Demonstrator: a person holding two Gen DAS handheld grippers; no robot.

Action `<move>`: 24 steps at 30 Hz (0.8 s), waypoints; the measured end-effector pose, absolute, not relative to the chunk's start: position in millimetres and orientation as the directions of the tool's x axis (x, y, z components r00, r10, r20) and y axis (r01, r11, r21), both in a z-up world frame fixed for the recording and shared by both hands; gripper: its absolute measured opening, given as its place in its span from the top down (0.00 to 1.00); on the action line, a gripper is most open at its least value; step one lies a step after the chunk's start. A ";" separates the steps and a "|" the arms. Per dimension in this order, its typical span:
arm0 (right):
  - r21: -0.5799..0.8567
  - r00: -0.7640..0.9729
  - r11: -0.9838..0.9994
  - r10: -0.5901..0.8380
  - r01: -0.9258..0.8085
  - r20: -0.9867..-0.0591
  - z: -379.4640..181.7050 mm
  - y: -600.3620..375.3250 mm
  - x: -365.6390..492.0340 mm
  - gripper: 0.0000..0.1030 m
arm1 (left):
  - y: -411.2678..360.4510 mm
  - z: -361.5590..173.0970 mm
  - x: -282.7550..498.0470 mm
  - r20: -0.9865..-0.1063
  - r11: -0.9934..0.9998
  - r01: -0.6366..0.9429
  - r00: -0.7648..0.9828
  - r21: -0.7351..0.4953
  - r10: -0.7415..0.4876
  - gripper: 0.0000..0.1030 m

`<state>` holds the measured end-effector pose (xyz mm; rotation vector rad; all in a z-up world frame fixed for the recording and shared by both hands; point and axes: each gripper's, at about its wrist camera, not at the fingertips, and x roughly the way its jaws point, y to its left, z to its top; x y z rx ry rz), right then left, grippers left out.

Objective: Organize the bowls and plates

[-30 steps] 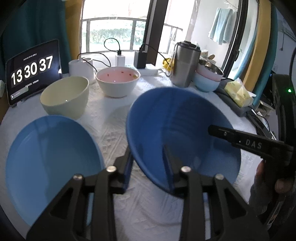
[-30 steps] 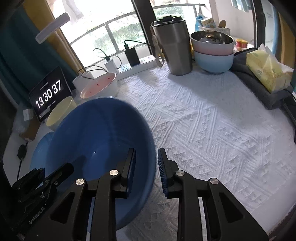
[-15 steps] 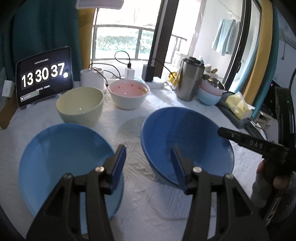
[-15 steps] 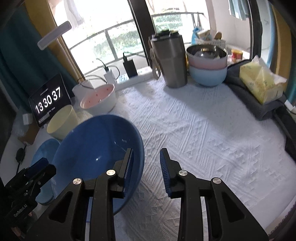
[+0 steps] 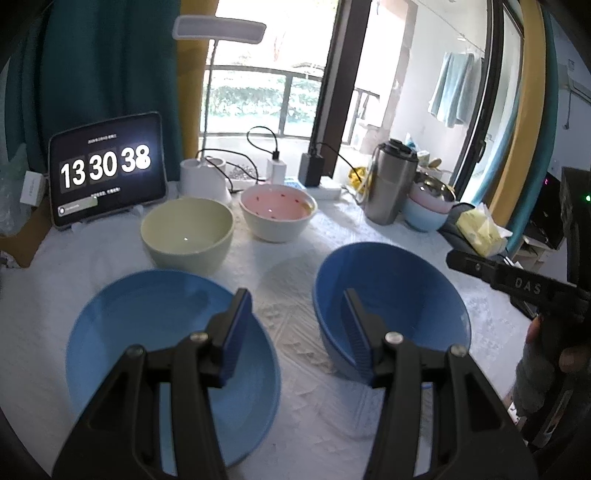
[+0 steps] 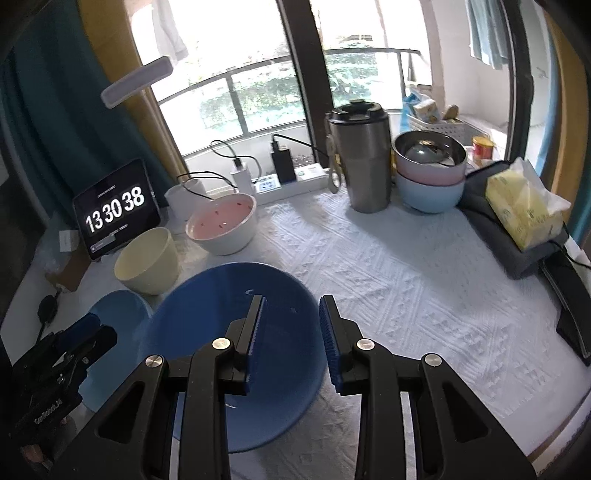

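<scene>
Above the worktop (image 6: 406,288), we see both claws released after just opening: left claw (image 5: 295,332) and right claw (image 6: 291,339) hover over the dark blue bowl (image 5: 391,295), gripping nothing.

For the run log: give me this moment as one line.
left gripper: open, empty | right gripper: open, empty | dark blue bowl: on cloth, released | light blue plate: beside it

Bright balcony window (image 6: 258,74), teal curtain (image 5: 103,74), white textured tablecloth (image 6: 406,295), desk lamp (image 5: 219,31)
</scene>
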<state>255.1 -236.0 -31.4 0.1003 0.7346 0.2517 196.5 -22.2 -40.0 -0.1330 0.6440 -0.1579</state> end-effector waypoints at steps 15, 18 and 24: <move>0.171 0.694 0.946 0.319 -0.276 -0.645 -22.5 -195.4 259.9 0.70 | 16.3 -33.3 199.0 -0.564 0.984 0.040 0.815 -0.172 -0.132 0.50; 0.169 0.689 0.943 0.326 -0.288 -0.647 -21.9 -189.5 262.4 0.69 | 24.5 -33.9 200.4 -0.565 0.984 0.023 0.817 -0.177 -0.121 0.50; 0.155 0.679 0.931 0.348 -0.330 -0.646 -16.4 -169.4 267.2 0.69 | 41.3 -33.8 204.0 -0.563 0.983 -0.008 0.821 -0.181 -0.097 0.50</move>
